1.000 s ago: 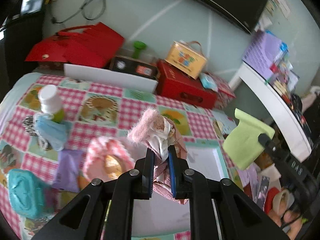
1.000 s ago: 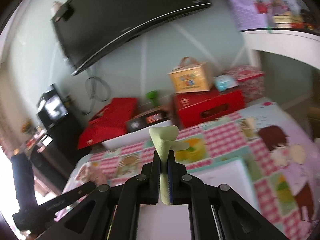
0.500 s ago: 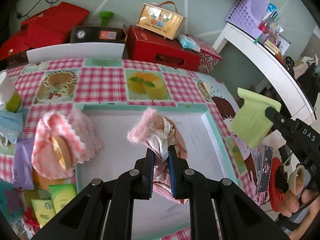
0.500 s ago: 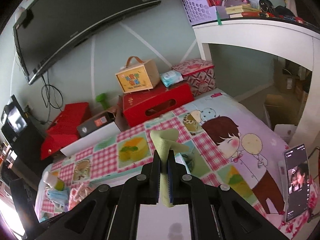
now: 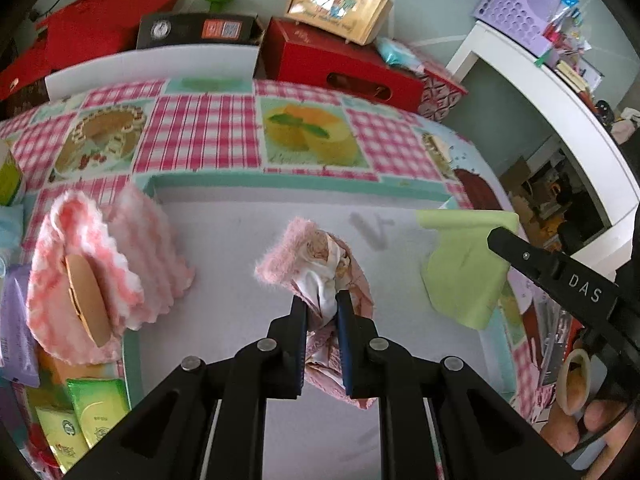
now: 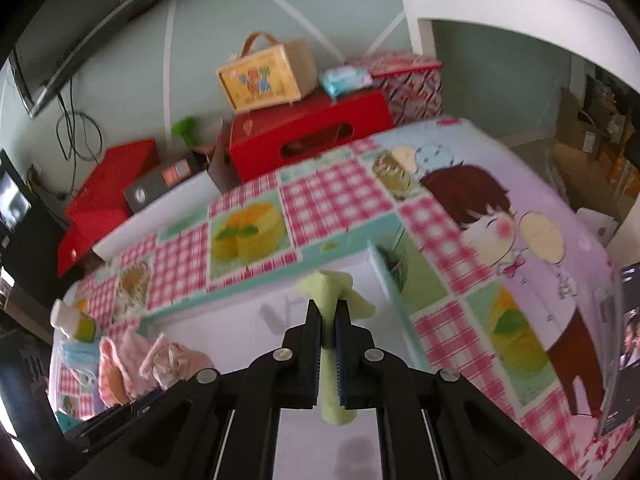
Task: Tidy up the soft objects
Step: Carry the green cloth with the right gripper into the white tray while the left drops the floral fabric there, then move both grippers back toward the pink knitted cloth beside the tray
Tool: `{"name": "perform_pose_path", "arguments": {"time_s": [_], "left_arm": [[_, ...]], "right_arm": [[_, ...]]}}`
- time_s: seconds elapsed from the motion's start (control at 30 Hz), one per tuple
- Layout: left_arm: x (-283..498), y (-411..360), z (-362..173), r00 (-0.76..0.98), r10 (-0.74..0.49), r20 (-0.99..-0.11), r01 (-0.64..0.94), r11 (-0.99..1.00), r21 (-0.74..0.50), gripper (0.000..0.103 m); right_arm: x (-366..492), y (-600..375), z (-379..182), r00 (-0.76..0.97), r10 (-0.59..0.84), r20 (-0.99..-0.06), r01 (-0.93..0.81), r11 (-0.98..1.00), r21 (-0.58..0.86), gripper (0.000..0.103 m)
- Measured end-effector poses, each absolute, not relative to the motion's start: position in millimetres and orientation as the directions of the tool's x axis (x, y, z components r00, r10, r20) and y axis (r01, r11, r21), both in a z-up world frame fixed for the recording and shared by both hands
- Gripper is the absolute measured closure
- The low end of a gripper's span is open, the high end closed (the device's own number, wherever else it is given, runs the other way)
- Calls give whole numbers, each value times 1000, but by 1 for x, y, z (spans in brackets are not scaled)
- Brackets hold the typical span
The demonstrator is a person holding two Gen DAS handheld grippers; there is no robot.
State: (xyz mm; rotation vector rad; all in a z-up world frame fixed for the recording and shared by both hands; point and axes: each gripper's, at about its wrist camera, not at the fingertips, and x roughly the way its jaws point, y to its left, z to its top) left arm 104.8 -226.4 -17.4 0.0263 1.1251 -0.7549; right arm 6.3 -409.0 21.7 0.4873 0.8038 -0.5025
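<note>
My left gripper [image 5: 322,308] is shut on a pink fluffy cloth bundle [image 5: 316,264] and holds it above the white tray [image 5: 240,216] with a teal rim. My right gripper [image 6: 328,328] is shut on a folded light-green cloth [image 6: 328,292], held over the tray's right part [image 6: 384,264]. The green cloth [image 5: 464,272] and the right gripper's arm also show at the right of the left wrist view. A pink-and-white ruffled cloth [image 5: 96,268] with a tan disc lies over the tray's left rim. The pink bundle also shows low left in the right wrist view [image 6: 160,364].
The tray sits on a pink checked tablecloth [image 5: 200,128]. A red box [image 5: 340,64], a yellow case [image 5: 340,8] and a black box [image 5: 196,32] stand at the back. Green packets [image 5: 88,408] and a purple packet [image 5: 16,328] lie at the left. A white desk [image 5: 560,100] stands right.
Both grippers have moved down and forward over the tray with their cloths still held. The green cloth now hangs lower, close to the tray's right side.
</note>
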Motion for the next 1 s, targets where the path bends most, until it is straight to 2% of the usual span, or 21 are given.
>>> {"name": "perform_pose_path", "arguments": {"time_s": [0.13,0.2,0.27,0.33,0.53,0.6,0.67,0.83,0.93,1.0], "left_arm": [[107,-226,-24,199,-520,-831,543,764,-348,87],[107,-226,-25,192,-514,-836,536,768,-349,81],[107,-226,-25,193,-506,-841,530,775,-344,71],[107,-225,-23,197,-501,-843,523,781,-342,66],[106,-216,-5,222,-518,-826,522,779,-348,59],[104,-212,5,247,-523,-816,527,779,-340,53],[102,-208,13,271,-521,-810,530,783,-326,48],[104,-198,24,306,-517,-799,515,796,-317,45],[110,-193,24,321,-502,-803,488,814,-315,37],[113,-189,23,330,-491,-806,472,825,-310,35]], "right_arm": [[15,-403,14,565,-227,-793,579,794,185,93],[17,-400,13,553,-230,-801,576,800,168,93],[18,-398,14,549,-234,-802,574,804,158,93],[19,-396,17,542,-249,-803,572,809,135,93],[18,-387,37,562,-291,-774,557,825,94,93],[16,-385,43,569,-300,-765,555,827,88,82],[15,-383,48,576,-310,-757,554,828,83,64],[17,-380,50,571,-312,-759,552,830,74,60],[17,-379,48,560,-318,-765,557,828,63,44],[17,-379,48,558,-318,-766,556,829,61,40]]}}
